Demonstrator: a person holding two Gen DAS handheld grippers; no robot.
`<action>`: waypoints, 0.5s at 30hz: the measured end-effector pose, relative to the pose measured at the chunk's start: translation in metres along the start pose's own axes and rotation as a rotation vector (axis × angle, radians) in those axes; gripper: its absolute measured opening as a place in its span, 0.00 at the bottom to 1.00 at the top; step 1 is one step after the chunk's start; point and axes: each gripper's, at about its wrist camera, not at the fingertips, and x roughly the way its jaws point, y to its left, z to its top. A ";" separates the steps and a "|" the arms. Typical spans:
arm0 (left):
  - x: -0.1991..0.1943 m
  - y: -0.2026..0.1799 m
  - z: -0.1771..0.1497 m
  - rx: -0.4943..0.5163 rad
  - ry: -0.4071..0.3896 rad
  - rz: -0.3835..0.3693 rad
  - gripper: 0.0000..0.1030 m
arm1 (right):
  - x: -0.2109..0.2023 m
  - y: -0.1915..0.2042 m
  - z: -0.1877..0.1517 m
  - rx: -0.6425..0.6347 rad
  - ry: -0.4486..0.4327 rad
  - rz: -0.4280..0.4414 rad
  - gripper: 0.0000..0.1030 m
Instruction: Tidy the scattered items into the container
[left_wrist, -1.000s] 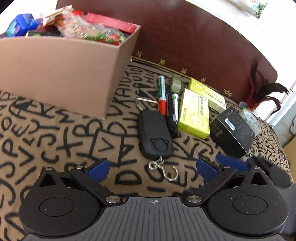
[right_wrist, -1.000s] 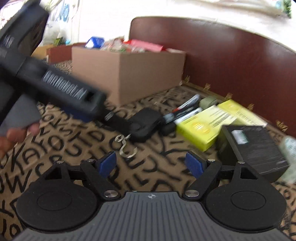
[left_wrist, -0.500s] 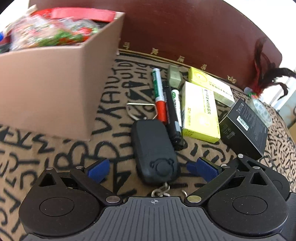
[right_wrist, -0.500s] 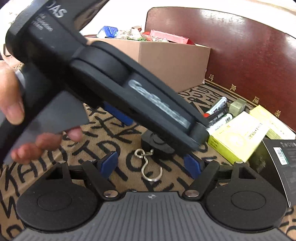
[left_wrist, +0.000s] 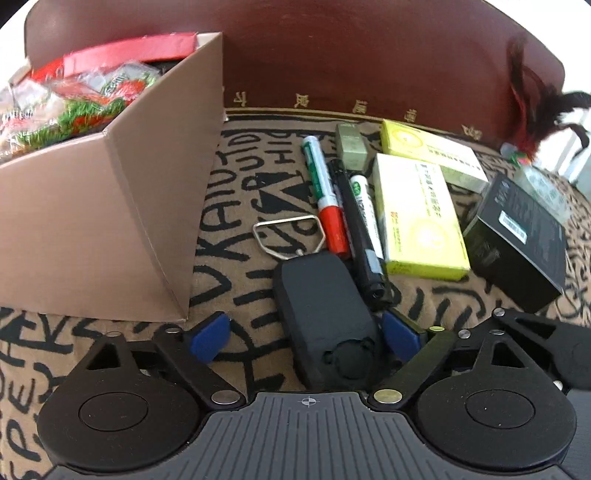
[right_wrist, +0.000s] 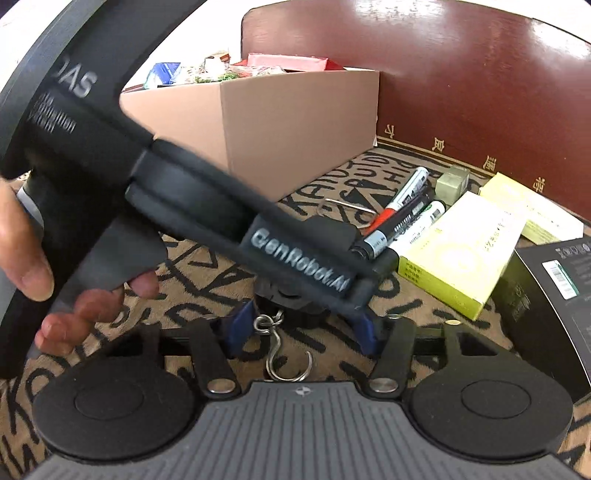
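Note:
A black hand-held hanging scale (left_wrist: 325, 314) with a steel handle loop (left_wrist: 288, 234) and a steel hook (right_wrist: 286, 354) lies on the lettered cloth. My left gripper (left_wrist: 304, 338) is open, its blue pads on either side of the scale body without closing on it. My right gripper (right_wrist: 299, 334) is open just behind the hook, under the left gripper's body (right_wrist: 295, 258). The cardboard box (left_wrist: 103, 229), full of packets, stands to the left; it also shows in the right wrist view (right_wrist: 288, 122).
Beside the scale lie three markers (left_wrist: 354, 206), a small grey-green box (left_wrist: 351, 147), two yellow-green cartons (left_wrist: 417, 218), and a black box (left_wrist: 517, 236). A dark red headboard (left_wrist: 369, 55) runs along the back. A feather toy (left_wrist: 532, 107) lies at far right.
My left gripper has moved forward and down until its pads straddle the scale. My right gripper has moved in close behind the hook. Both stayed open.

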 end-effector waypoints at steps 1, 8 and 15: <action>-0.002 -0.001 -0.002 -0.002 -0.001 0.000 0.86 | -0.003 0.000 -0.002 -0.010 0.001 -0.002 0.46; -0.015 -0.029 -0.021 0.022 0.010 0.058 0.75 | -0.029 0.006 -0.018 -0.085 0.023 0.013 0.09; -0.031 -0.049 -0.043 0.000 0.010 0.032 0.75 | -0.061 -0.003 -0.041 -0.079 0.035 0.019 0.08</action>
